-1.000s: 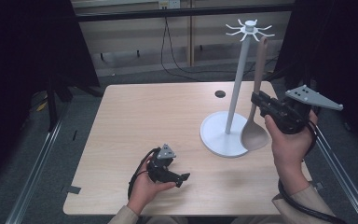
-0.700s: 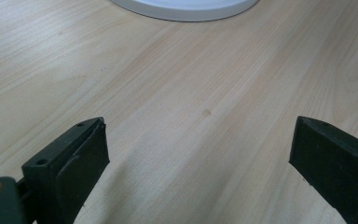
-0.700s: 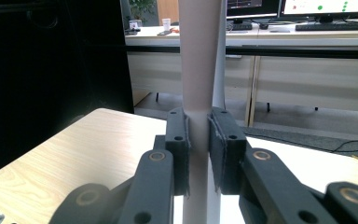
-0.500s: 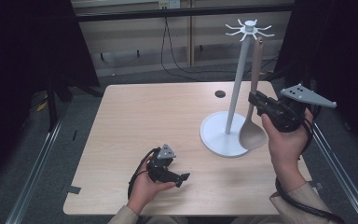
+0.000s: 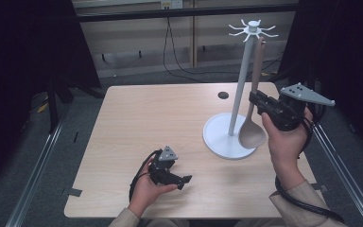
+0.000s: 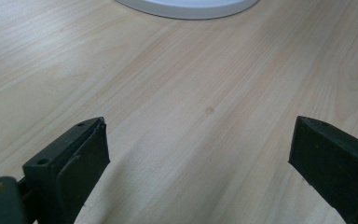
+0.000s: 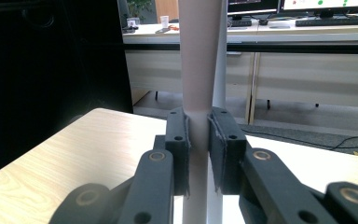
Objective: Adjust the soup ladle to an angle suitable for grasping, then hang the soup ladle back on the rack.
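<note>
Meanwhile right gripper [image 5: 254, 98], still clamping the spoon [image 5: 252, 134], has edged toward the stand [image 5: 230, 142]; left gripper [image 5: 185, 180] stays wide open.

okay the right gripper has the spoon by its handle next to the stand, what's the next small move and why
Probably raise the spoon a little. The right gripper is shut on its handle, whose top end sits up at the hooks of the white stand; whether it hangs on one I cannot tell. The bowl is just over the base. The left gripper rests open on the table.
</note>
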A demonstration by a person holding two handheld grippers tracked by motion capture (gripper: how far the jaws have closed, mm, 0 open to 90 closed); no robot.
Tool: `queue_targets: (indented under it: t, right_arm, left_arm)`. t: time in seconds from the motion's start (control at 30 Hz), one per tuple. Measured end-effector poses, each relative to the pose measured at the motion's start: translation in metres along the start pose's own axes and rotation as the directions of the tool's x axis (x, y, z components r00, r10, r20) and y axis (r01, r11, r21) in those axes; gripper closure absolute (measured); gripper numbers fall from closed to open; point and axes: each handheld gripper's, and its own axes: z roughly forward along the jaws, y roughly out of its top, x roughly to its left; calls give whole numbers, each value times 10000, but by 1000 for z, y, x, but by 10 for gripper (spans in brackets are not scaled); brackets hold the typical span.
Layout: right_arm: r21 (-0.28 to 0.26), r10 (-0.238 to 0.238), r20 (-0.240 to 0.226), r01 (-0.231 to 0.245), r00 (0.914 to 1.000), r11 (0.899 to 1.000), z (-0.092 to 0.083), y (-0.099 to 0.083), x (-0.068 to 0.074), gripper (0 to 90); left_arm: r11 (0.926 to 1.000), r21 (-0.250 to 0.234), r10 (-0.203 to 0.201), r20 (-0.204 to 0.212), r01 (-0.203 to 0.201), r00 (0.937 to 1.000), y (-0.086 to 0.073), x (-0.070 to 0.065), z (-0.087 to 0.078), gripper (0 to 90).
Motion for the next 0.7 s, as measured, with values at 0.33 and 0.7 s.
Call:
queue_targets:
  t: [0.33, 0.7]
  right_arm:
    - [5, 86, -19, -86, 10000, 10000, 7, 0, 1, 791]
    - [16, 140, 41, -140, 9999, 9999, 12, 0, 1, 789]
  left_arm:
    - [10000, -44, 41, -56, -42, 10000, 0, 1, -1, 48]
    - [10000, -28, 15, -73, -16, 10000, 1, 0, -1, 48]
